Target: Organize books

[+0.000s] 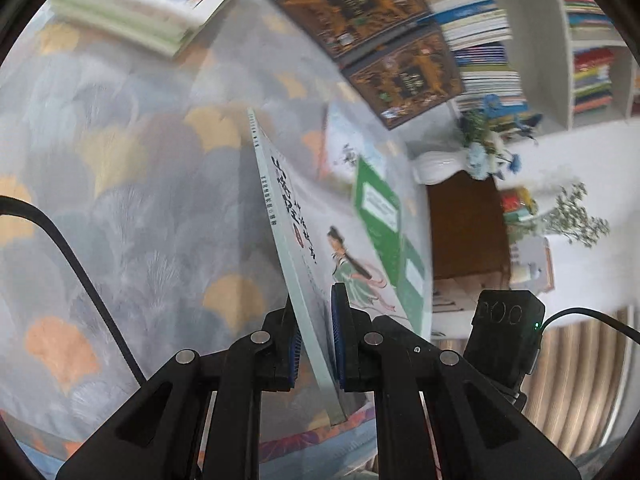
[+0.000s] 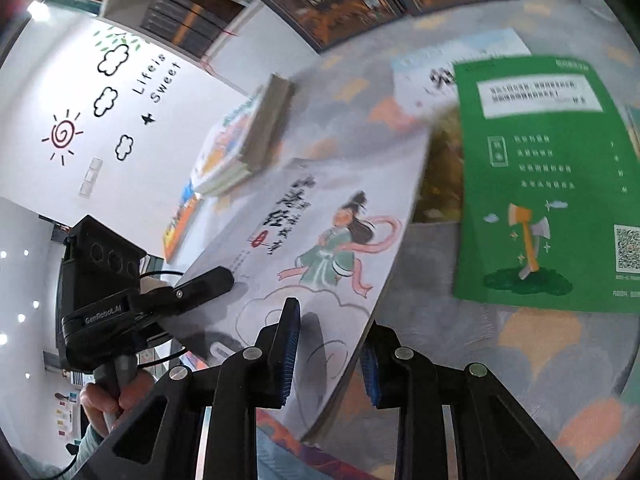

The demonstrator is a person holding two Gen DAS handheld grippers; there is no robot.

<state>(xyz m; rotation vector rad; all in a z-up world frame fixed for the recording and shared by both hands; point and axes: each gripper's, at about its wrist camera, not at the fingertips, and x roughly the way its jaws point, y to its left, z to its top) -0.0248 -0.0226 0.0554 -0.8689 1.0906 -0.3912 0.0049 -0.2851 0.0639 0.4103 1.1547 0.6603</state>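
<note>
A pale picture book [image 1: 308, 240] with a green-robed figure on its cover is lifted off the patterned tablecloth [image 1: 140, 200] and tilted on edge. My left gripper [image 1: 318, 344] is shut on its near edge, blue pads pressing both faces. In the right wrist view the same book [image 2: 320, 240] slopes across the middle. My right gripper [image 2: 328, 360] is shut on its lower corner, one pad on the cover and one under it. The left gripper [image 2: 208, 284] clamps the book's left edge there, held by a person's hand [image 2: 108, 396].
A green booklet [image 2: 548, 184] lies on another pale book [image 2: 440, 68]. Two dark brown books [image 1: 360, 4] lie at the table's far side. A stack of books [image 2: 240, 140] sits to the left. A bookshelf [image 1: 540, 40] and a white vase with blue flowers [image 1: 440, 164] stand beyond.
</note>
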